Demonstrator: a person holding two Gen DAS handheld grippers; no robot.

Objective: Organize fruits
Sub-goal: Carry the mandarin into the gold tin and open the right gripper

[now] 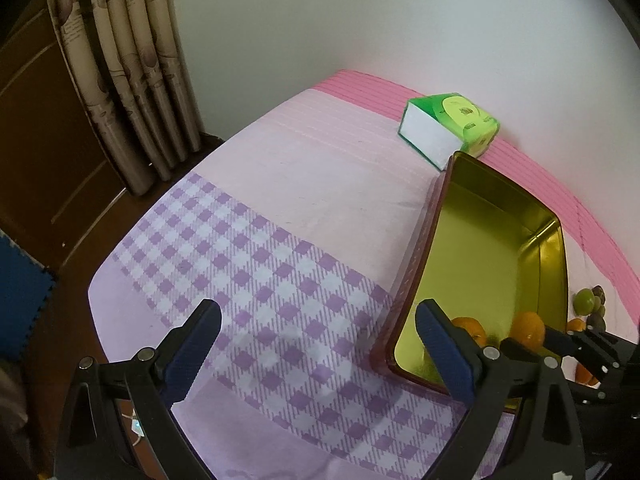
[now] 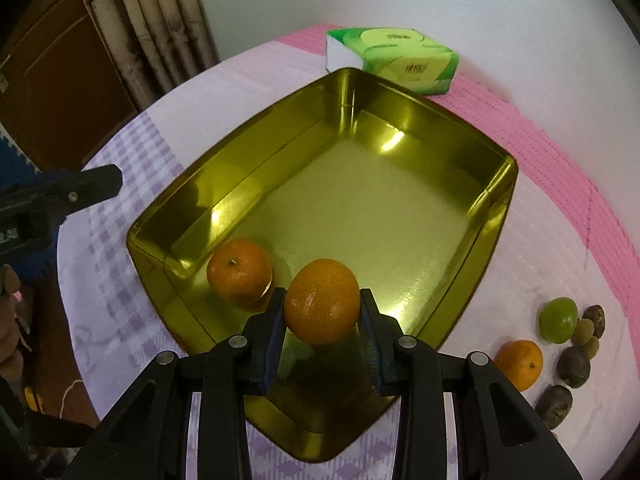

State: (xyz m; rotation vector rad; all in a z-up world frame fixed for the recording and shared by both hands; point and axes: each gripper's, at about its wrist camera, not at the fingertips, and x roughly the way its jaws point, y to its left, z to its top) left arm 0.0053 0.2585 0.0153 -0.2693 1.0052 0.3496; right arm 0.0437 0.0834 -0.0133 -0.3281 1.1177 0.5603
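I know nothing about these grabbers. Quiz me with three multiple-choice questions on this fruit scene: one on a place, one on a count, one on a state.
1. Where does the green tissue pack lie?
A. beyond the tin's far end
B. inside the tin
C. on the floor

2. How many oranges are in view?
A. one
B. three
C. five

3. What is the right gripper doing?
A. hanging open
B. gripping a lime
C. gripping an orange

Answers:
1 A: it sits behind the gold tin, near the wall.
2 B: one in the tin, one gripped, one on the cloth.
3 C: both fingers press the orange's sides above the tin.
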